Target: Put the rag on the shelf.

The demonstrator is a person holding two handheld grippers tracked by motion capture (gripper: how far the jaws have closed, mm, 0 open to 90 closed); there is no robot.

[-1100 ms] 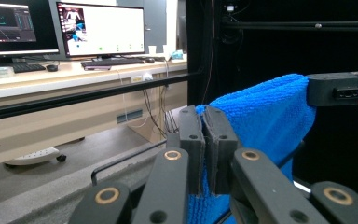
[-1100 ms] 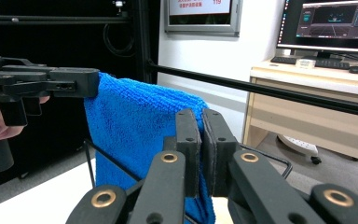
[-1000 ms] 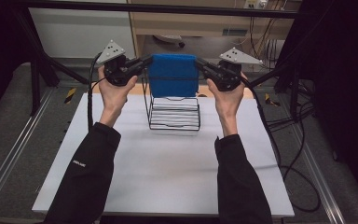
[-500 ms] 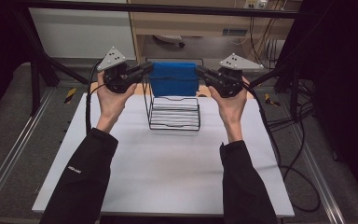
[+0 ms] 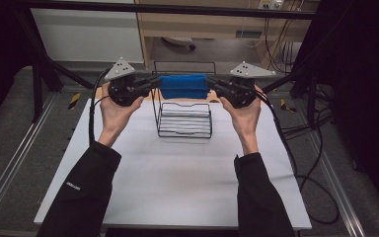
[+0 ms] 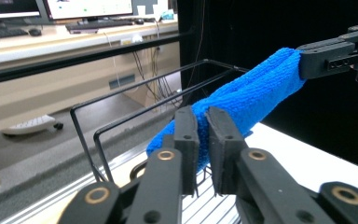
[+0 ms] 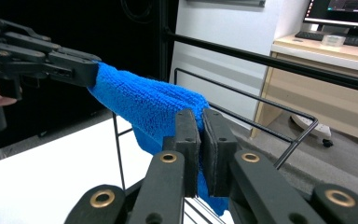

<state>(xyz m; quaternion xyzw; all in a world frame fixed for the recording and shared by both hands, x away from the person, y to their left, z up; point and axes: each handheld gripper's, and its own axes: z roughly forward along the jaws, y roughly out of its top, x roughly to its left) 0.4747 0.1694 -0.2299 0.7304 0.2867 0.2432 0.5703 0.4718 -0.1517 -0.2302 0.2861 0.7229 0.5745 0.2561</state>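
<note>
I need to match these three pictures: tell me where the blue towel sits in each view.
High view: blue towel upper centre, stretched between both grippers behind the wire rack.
Left gripper view: it runs from centre to upper right.
Right gripper view: it runs from upper left to centre.
Shared landmark: the wire rack.

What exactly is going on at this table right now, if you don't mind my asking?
A person holds a blue microfibre cloth stretched between two handheld grippers, above the back of a black wire rack on the white table. The right gripper is clamped on one end of the cloth. The left gripper pinches the other end, though its jaws have just been opening a little with the cloth between them. The cloth hangs over the rack and has not been draped on it yet.
</note>
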